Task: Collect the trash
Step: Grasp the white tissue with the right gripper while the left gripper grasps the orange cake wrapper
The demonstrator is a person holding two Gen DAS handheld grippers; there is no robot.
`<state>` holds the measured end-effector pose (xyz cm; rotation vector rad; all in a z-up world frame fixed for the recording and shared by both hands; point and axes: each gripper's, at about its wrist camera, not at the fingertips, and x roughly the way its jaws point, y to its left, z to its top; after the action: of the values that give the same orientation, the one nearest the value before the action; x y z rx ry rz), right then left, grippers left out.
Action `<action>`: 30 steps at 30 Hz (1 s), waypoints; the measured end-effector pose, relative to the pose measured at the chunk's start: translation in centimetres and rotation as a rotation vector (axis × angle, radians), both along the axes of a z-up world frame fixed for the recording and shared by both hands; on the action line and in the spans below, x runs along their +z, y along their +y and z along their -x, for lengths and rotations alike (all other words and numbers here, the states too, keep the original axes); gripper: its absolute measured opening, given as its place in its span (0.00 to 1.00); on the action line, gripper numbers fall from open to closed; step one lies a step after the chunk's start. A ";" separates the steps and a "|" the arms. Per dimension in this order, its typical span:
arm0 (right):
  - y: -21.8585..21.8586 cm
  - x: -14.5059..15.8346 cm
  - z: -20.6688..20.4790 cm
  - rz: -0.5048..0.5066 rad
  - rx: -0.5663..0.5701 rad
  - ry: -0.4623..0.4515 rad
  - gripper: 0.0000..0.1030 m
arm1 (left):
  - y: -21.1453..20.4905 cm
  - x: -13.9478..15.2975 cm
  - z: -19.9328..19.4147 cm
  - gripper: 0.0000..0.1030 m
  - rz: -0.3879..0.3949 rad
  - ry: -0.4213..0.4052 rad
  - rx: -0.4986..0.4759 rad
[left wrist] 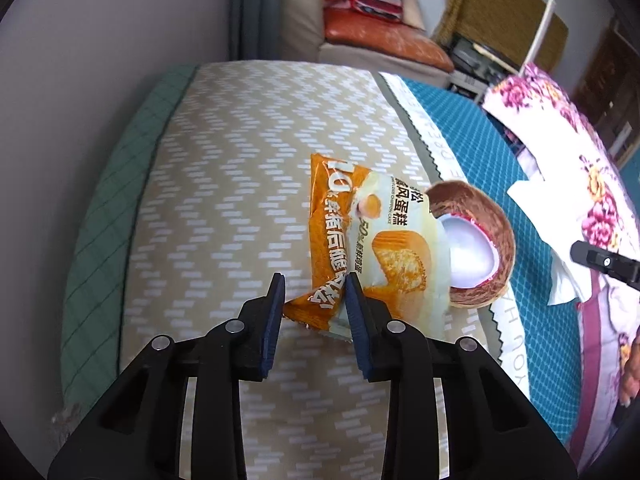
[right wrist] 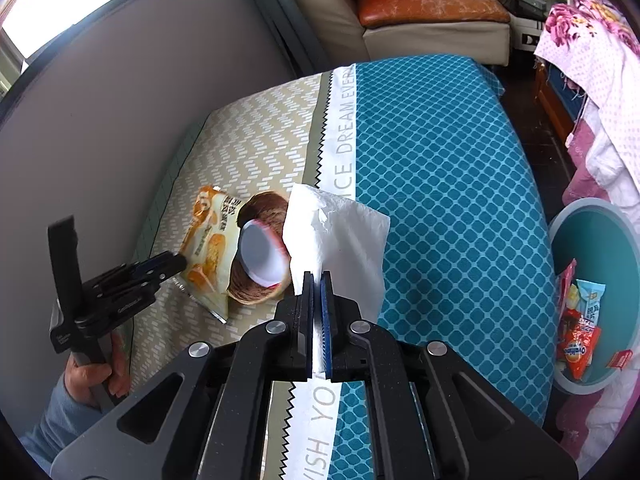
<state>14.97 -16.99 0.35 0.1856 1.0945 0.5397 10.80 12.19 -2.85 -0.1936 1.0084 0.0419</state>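
An orange and white cake wrapper (left wrist: pixel 360 248) lies on the beige zigzag part of the bed cover. My left gripper (left wrist: pixel 314 290) is open, with its fingers on either side of the wrapper's near corner. A brown paper cup (left wrist: pixel 476 240) lies on its side just right of the wrapper. My right gripper (right wrist: pixel 317 280) is shut on a white tissue (right wrist: pixel 340 236) and holds it up above the bed. The wrapper (right wrist: pixel 210 248), the cup (right wrist: pixel 260 252) and the left gripper (right wrist: pixel 176 266) also show in the right wrist view.
A teal bin (right wrist: pixel 620 240) with several snack wrappers inside stands on the floor right of the bed. A floral cloth (right wrist: pixel 596 56) hangs beside it. A sofa with an orange cushion (right wrist: pixel 428 8) stands at the back. A grey wall (right wrist: pixel 100 100) runs along the bed's left side.
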 end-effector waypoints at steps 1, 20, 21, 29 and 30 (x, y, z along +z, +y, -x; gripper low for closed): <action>-0.1 0.0 0.0 -0.003 -0.001 -0.001 0.03 | 0.1 0.4 0.3 0.30 -0.001 -0.010 0.007; -8.3 2.3 1.8 -0.105 -0.147 -0.071 0.03 | -10.3 8.1 -0.1 0.31 -0.028 -0.153 -0.173; -9.9 2.5 2.1 -0.113 -0.181 -0.082 0.03 | -12.0 8.1 -0.6 0.31 -0.028 -0.150 -0.201; -16.5 2.5 2.7 -0.113 -0.332 -0.123 0.03 | -22.3 6.8 -3.2 0.31 -0.044 -0.123 -0.374; -17.3 2.4 2.7 -0.114 -0.350 -0.125 0.03 | -23.9 6.5 -3.5 0.31 -0.047 -0.116 -0.399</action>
<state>12.27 -34.32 2.75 0.4285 0.8855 0.2947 14.31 -11.72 3.67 0.0496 0.9142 -0.3056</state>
